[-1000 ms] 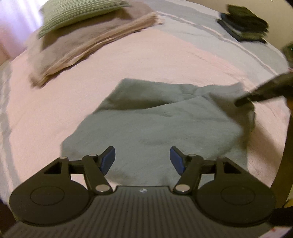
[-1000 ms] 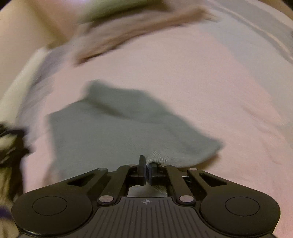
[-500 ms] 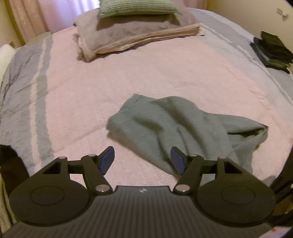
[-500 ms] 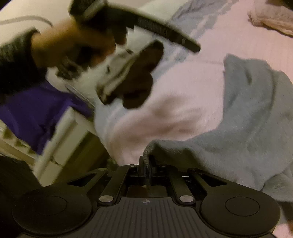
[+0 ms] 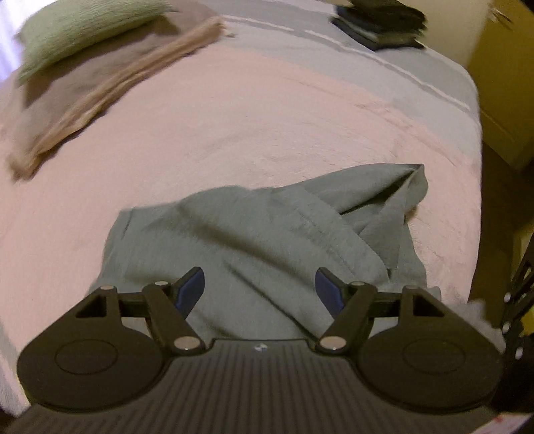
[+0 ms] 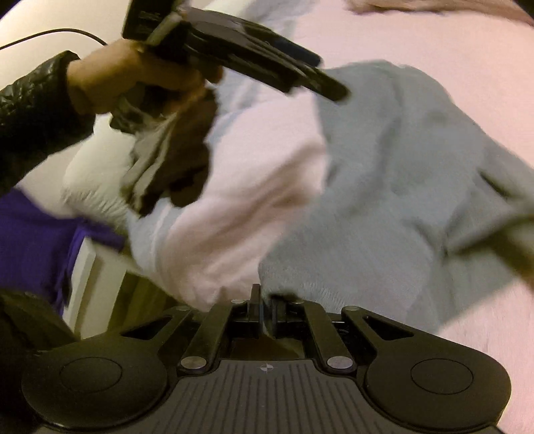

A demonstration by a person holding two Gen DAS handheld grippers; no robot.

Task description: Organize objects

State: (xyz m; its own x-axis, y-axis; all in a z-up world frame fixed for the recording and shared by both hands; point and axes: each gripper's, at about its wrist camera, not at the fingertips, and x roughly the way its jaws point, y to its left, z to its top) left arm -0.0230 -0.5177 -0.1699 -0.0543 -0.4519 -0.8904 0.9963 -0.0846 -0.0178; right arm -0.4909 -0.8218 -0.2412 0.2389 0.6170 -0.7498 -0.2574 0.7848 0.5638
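Left gripper [image 5: 258, 288], jaws spread wide, hovers above the rumpled grey-green towel [image 5: 267, 233] at frame centre; right gripper [image 6: 265, 308] pinches that towel's near edge on the pink bedspread [image 5: 233, 127].

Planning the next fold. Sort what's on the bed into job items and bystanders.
In the job:
grey-green towel
right gripper, shut on its edge
left gripper, open above it

Lying about:
green pillow
folded brown blankets
dark clothes stack
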